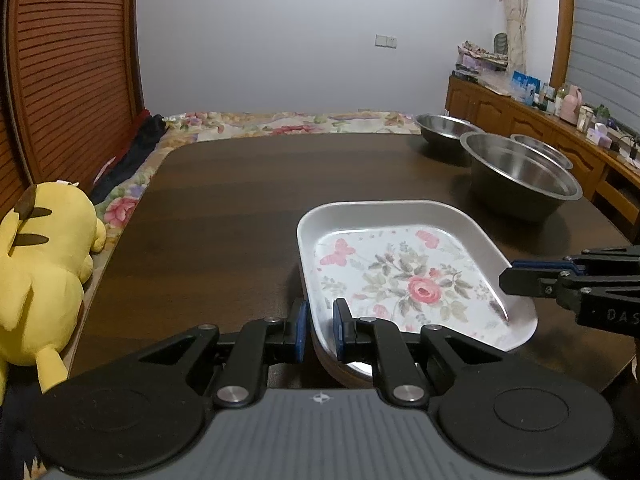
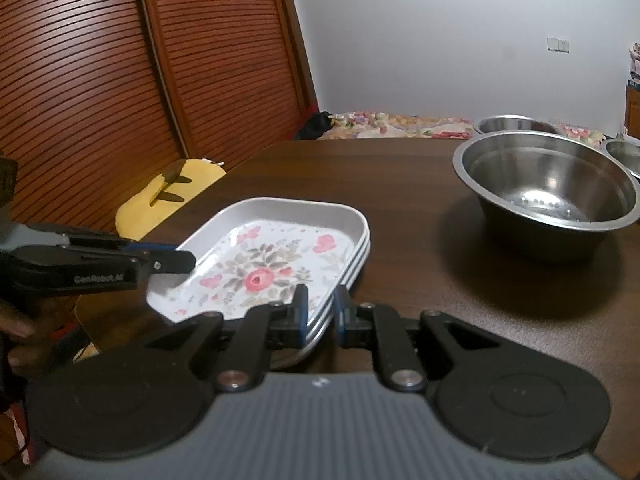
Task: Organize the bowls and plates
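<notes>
Two hand-held grippers meet at a stack of floral plates (image 2: 280, 264) lying at the near edge of a dark wooden table (image 1: 240, 200). The left gripper (image 1: 320, 330) has its blue-padded fingers (image 1: 298, 330) drawn narrow across the stack's near rim, one finger outside the wall and one inside; whether the pads actually press the rim cannot be told. The right gripper (image 2: 320, 314) stands likewise, fingers narrowly parted astride the layered edges at the stack's other side, where three rims show one under another. The top plate (image 1: 400, 276), white with a pink rose and butterflies, holds nothing.

Farther back on the table, to the right, stand three steel bowls. The large bowl (image 2: 546, 188) is nearest and shows only reflections in its bottom. Behind it sit a second bowl (image 1: 444, 130) and a smaller one (image 1: 540, 150), whose insides are mostly hidden. A yellow plush toy (image 1: 40, 260) lies on the flowered bedding (image 1: 280, 122) beside the table's left edge.
</notes>
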The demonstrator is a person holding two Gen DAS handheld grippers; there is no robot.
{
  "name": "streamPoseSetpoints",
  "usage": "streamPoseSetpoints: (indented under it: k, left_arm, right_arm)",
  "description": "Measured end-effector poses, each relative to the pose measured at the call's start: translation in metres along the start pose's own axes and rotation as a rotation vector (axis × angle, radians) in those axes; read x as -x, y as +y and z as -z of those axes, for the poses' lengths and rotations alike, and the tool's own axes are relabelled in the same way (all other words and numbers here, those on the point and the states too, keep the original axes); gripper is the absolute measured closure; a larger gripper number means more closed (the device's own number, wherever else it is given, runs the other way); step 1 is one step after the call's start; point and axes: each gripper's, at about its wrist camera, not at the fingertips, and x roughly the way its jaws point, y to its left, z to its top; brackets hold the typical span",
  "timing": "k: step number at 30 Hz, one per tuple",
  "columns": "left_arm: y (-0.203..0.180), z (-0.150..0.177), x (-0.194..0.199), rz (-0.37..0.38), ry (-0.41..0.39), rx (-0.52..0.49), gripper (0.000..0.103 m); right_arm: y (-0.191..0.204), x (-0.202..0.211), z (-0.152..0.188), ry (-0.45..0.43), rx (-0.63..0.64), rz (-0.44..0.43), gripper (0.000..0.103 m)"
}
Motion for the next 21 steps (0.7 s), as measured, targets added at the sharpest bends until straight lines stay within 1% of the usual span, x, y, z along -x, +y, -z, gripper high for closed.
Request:
streamPoseSetpoints:
  k: [11, 14, 16, 20, 21]
  left_arm:
    - [0.003, -0.001, 0.001, -0.002, -0.005, 0.005, 0.088]
    - [0.004, -0.005, 0.003, -0.006, -0.015, 0.007, 0.085]
    - [0.003, -0.009, 0.006, -0.004, -0.026, 0.007, 0.08]
    - [0.001, -0.018, 0.011, -0.001, -0.047, 0.002, 0.075]
    - [0.0, -0.02, 0.012, 0.0, -0.053, -0.002, 0.072]
  right_arm:
    - [0.003, 0.0, 0.005, -0.016, 0.005, 0.008, 0.087]
    - [0.003, 0.002, 0.005, -0.019, 0.005, 0.009, 0.087]
    - [0.003, 0.004, 0.004, -0.024, 0.012, 0.018, 0.087]
    - [-0.002, 0.011, 0.001, -0.049, 0.001, 0.028, 0.087]
    - [-0.004, 0.013, -0.001, -0.056, -0.005, 0.029, 0.087]
